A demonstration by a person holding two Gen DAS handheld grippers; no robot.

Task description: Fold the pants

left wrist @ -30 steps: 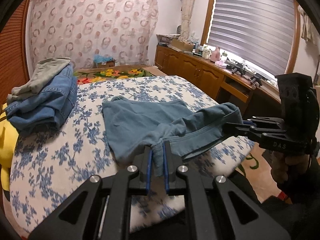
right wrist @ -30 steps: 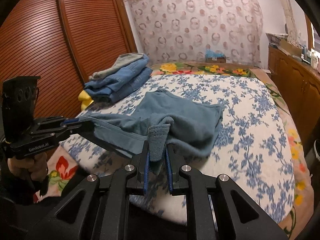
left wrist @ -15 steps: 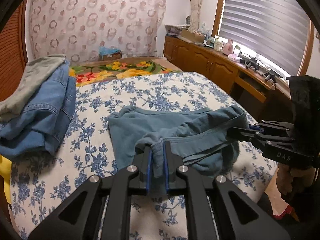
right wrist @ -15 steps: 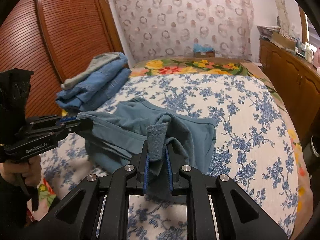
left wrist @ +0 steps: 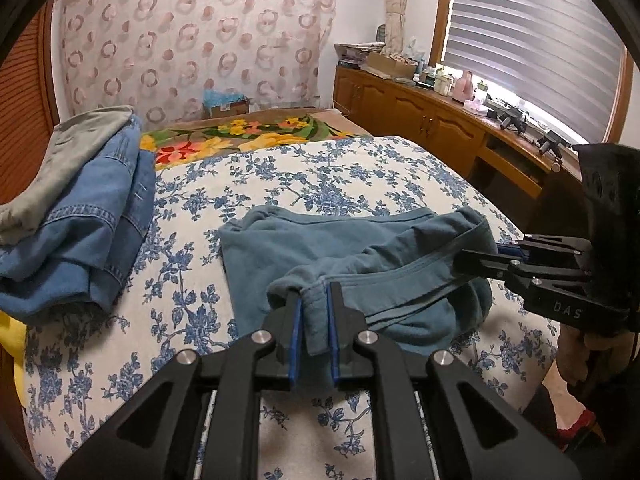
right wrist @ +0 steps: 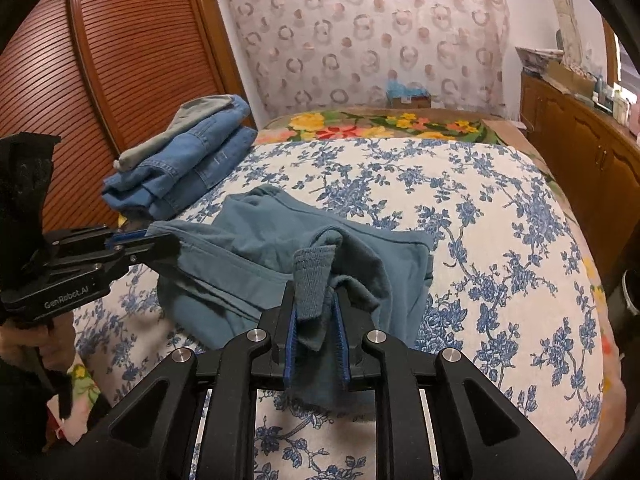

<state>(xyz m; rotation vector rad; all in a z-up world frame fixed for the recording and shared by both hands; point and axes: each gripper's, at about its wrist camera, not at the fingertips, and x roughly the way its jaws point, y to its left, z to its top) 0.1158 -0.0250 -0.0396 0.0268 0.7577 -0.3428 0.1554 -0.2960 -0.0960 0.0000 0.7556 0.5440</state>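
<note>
Teal-blue pants (left wrist: 320,248) lie partly folded on the floral bedspread (left wrist: 192,320); they also show in the right wrist view (right wrist: 272,248). My left gripper (left wrist: 314,300) is shut on the near left corner of the pants' edge. My right gripper (right wrist: 316,300) is shut on the ribbed cuff at the near right corner. Each gripper shows in the other's view: the right one (left wrist: 476,258) at the right, the left one (right wrist: 160,246) at the left. The held edge hangs a little above the bed.
A stack of folded jeans with a grey garment on top (left wrist: 80,216) sits at the bed's left side (right wrist: 188,168). A wooden sideboard (left wrist: 440,120) with bottles runs along the right wall. A slatted wooden wardrobe (right wrist: 120,80) stands at the left.
Both grippers have carried the held edge of the pants forward over the bed and lower. The fabric now bunches over the part that lies flat.
</note>
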